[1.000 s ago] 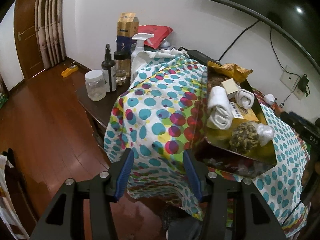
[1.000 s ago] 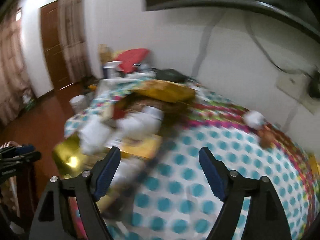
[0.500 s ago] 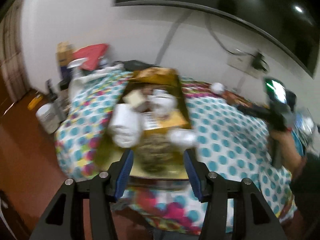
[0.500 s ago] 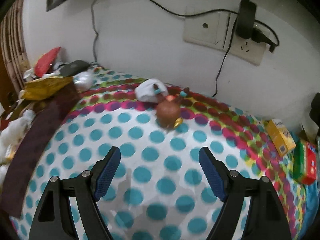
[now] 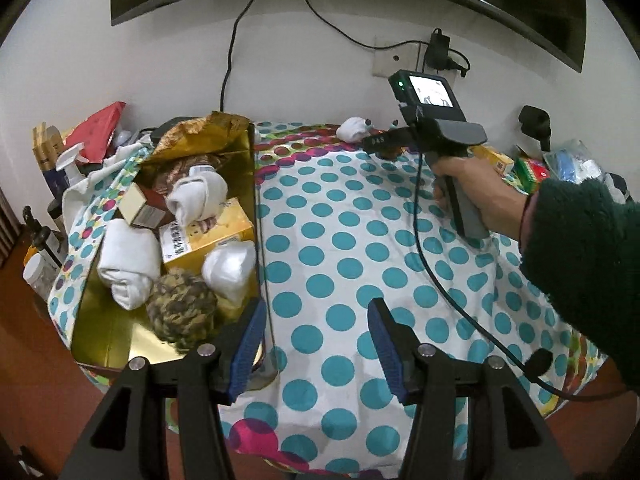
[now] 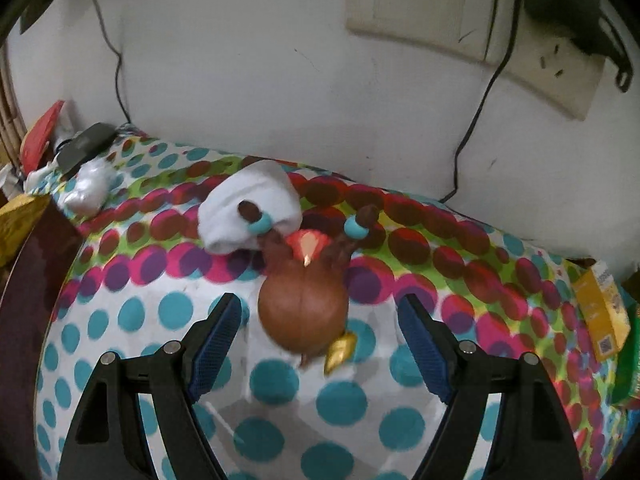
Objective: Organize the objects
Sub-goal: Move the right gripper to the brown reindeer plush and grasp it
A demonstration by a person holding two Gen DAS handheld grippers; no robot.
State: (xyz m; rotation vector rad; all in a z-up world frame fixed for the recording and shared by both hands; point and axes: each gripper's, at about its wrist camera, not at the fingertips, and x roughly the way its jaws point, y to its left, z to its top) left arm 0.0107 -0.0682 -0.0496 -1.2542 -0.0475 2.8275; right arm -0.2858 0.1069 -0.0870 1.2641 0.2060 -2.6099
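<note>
At the near edge of the polka-dot tablecloth (image 5: 344, 240), the left gripper (image 5: 316, 344) is hovering with its blue-padded jaws spread wide and nothing between them, its left finger sitting just over the corner of the gold tray (image 5: 116, 344). At ten o'clock from it, the tray is carrying a camouflage sock ball (image 5: 182, 310), a rolled white towel (image 5: 128, 262), a white sock ball (image 5: 230, 268), a yellow box (image 5: 204, 234) and another white roll (image 5: 196, 196) — all packed close together. At one o'clock in the left wrist view, the person's right hand (image 5: 472, 188) is gripping the handle of the other tool, pointed toward the wall. In the right wrist view, the right gripper (image 6: 320, 344) is also standing wide open and empty, with the brown toy figure (image 6: 303, 310) lying on the cloth between its fingers but touching neither; the figure is somewhat blurred. At eleven o'clock from the toy, a white rolled sock (image 6: 250, 206) is lying just beside it on the cloth's red-and-green border. Far off at three o'clock, a yellow carton (image 6: 602, 316) is resting near the cloth's edge, and at twelve o'clock a wall socket plate (image 6: 424, 4) is showing on the white wall.
</note>
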